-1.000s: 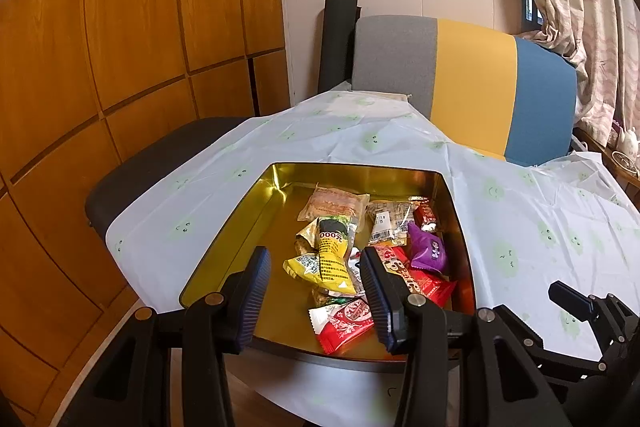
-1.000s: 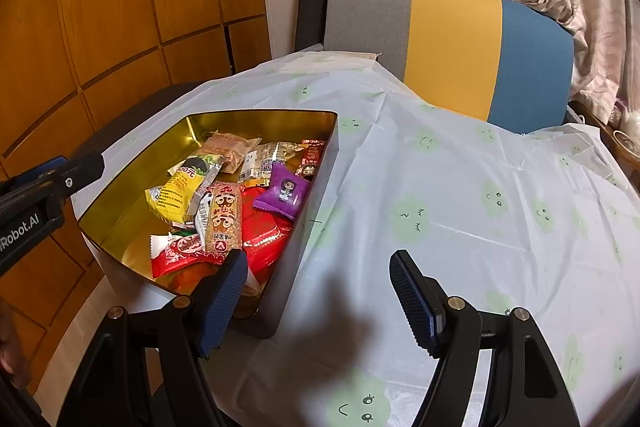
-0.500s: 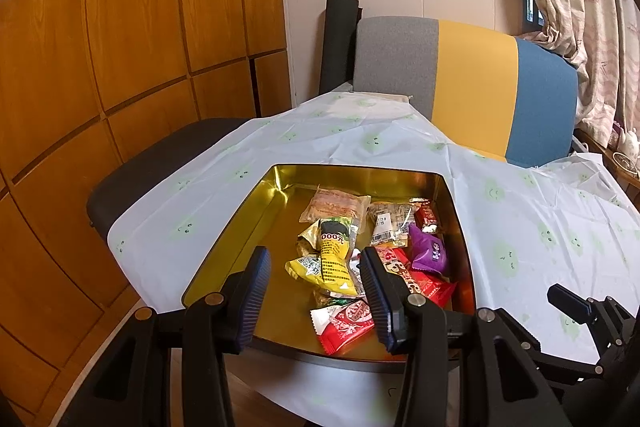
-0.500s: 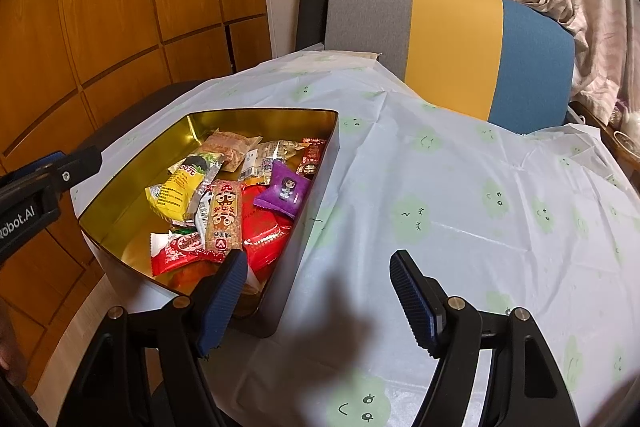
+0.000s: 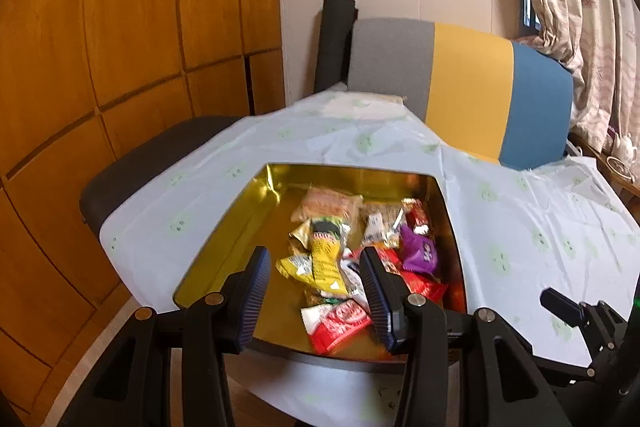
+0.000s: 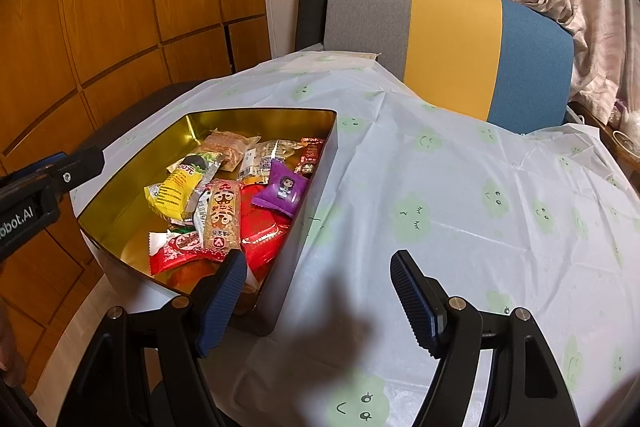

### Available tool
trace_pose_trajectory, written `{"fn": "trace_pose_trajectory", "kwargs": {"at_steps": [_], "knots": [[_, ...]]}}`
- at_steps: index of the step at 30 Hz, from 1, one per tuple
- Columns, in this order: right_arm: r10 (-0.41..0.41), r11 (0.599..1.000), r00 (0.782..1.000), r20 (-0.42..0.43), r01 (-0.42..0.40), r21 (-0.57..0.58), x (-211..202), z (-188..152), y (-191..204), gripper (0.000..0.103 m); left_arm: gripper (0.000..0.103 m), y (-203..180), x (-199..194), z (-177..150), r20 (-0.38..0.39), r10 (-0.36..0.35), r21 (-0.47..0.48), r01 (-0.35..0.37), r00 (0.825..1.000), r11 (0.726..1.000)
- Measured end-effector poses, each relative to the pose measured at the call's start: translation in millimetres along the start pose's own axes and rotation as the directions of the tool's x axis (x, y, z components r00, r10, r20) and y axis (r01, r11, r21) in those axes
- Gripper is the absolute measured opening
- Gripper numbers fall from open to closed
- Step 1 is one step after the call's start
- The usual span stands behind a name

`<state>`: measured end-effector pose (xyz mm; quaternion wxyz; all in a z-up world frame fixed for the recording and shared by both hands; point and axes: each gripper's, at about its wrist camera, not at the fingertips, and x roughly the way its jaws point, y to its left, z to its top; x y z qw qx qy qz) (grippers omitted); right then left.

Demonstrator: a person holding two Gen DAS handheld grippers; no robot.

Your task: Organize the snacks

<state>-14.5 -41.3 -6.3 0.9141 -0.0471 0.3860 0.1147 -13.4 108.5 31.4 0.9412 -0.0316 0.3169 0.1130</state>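
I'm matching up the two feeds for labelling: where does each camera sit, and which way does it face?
Left wrist view: on the left gripper, angled down over the gold tin's near edge at the snacks; the right gripper's tip shows at lower right.
Right wrist view: on the right gripper, beside the tin's right wall, facing the tablecloth; the left gripper's tip shows at left.
Both share the tin, purple packet, tablecloth and striped chair.
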Motion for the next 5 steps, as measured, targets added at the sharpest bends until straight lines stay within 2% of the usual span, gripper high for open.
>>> {"fn": "trace_pose_trajectory", "kwargs": {"at_steps": [2, 5], "knots": [[-0.001, 1.0, 1.0, 0.001, 0.001, 0.004, 0.3, -0.5, -1.7, 0.075, 0.047, -1.1, -3.0, 0.5, 0.022, 0.018, 0.009, -0.019, 1.0, 1.0], [-0.004, 1.0, 1.0, 0.0, 0.004, 0.013, 1.6, -0.9, -6.9, 0.075, 0.047, -1.5, 0.5, 0.0, 0.0, 0.004, 0.011, -0.004, 1.0, 1.0]]}}
